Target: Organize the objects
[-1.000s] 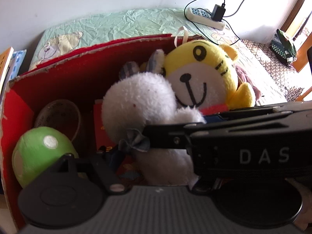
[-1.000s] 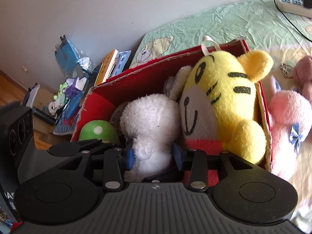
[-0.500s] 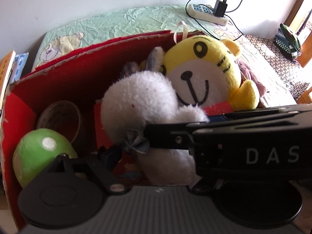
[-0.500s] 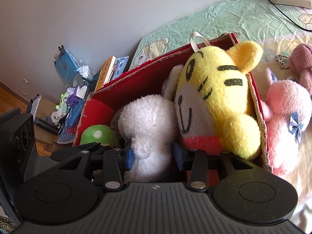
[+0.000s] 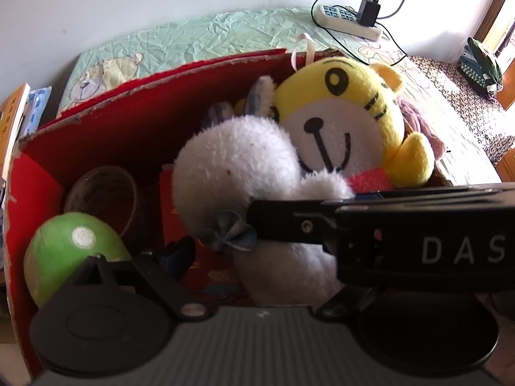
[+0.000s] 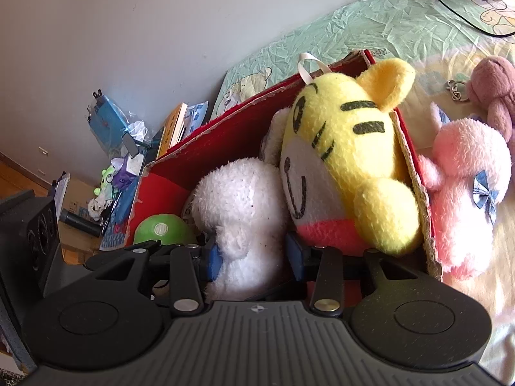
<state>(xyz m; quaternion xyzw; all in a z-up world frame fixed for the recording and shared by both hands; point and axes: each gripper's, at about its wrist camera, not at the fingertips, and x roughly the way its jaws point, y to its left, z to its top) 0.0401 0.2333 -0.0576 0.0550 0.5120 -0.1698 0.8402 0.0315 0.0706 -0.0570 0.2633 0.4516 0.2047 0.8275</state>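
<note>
A white plush rabbit (image 5: 231,167) with a blue bow stands in the red cardboard box (image 5: 161,77), leaning on a yellow tiger plush (image 5: 338,119). My right gripper (image 6: 254,259) is shut on the rabbit's (image 6: 244,199) body, a blue pad pressing each side. One of its black fingers (image 5: 289,222) crosses the left wrist view. My left gripper (image 5: 257,267) is low over the box with its jaws opening. Its left fingertip (image 5: 180,251) stands clear of the bow, and its other finger is hidden behind the right gripper.
A green ball (image 5: 64,251) and a tape roll (image 5: 103,193) lie in the box's left end. Outside its right wall, a pink plush (image 6: 466,199) and a mauve plush (image 6: 495,90) lie on the bed. A power strip (image 5: 344,21) is farther back, and books (image 6: 173,125) stand left.
My left gripper's jaws have spread, and its left finger has come off the rabbit's bow. The right gripper keeps its hold, and its view has tilted slightly.
</note>
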